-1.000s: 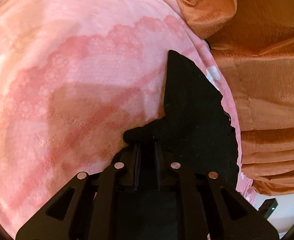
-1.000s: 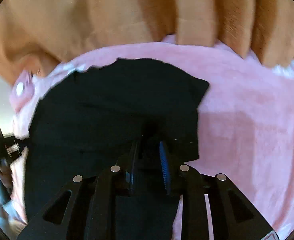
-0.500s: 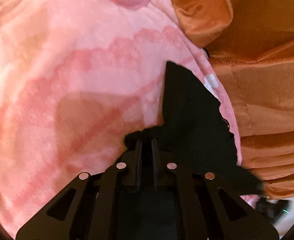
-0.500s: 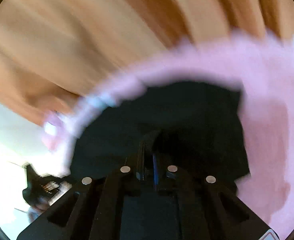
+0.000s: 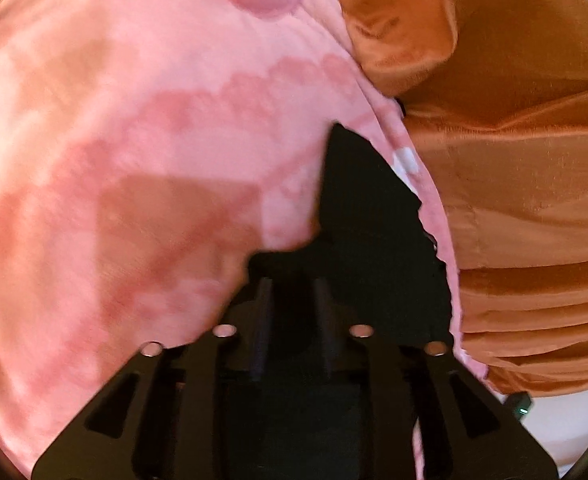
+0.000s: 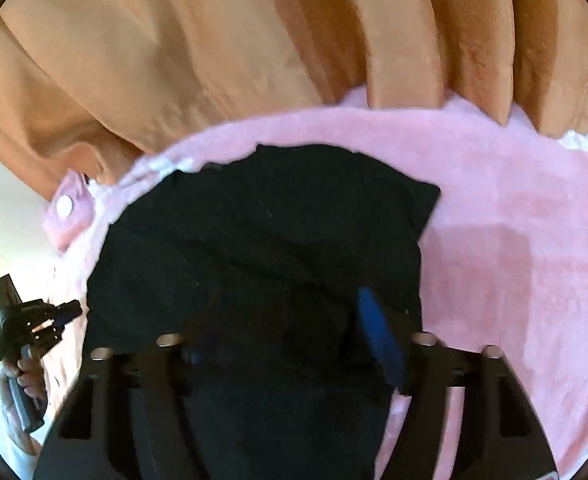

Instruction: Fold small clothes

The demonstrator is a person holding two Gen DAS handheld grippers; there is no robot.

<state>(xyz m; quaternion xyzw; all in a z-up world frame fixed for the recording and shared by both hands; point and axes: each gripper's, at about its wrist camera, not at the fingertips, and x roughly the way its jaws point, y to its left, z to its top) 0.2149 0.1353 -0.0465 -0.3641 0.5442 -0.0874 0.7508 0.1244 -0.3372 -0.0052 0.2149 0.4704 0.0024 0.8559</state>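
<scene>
Both grippers point steeply down at a black garment spread on a pink blanket. The right gripper stands over the near part of the cloth with its jaws spread wide; they have just been opening, the cloth lies slack between and beneath them, and the blue pad on the right-hand finger shows bare, pressing on nothing. The left gripper has its jaws a narrow way apart, also just opened; a dark corner of the garment sits right at the tips, black on black, and whether the pads still pinch it cannot be told. The garment lies flat in a broad, roughly folded slab with one squared corner toward the far right in the right wrist view, and its far edge runs close to the blanket's border. The left wrist view shows only a tapering black wedge of it along the blanket's right edge. Beyond the blanket hangs an orange pleated curtain. Only the right wrist view shows the person's left hand gripping the handle of its tool, at the lower left beside the garment's left edge. Only the left wrist view shows the blanket's darker scalloped bands.
</scene>
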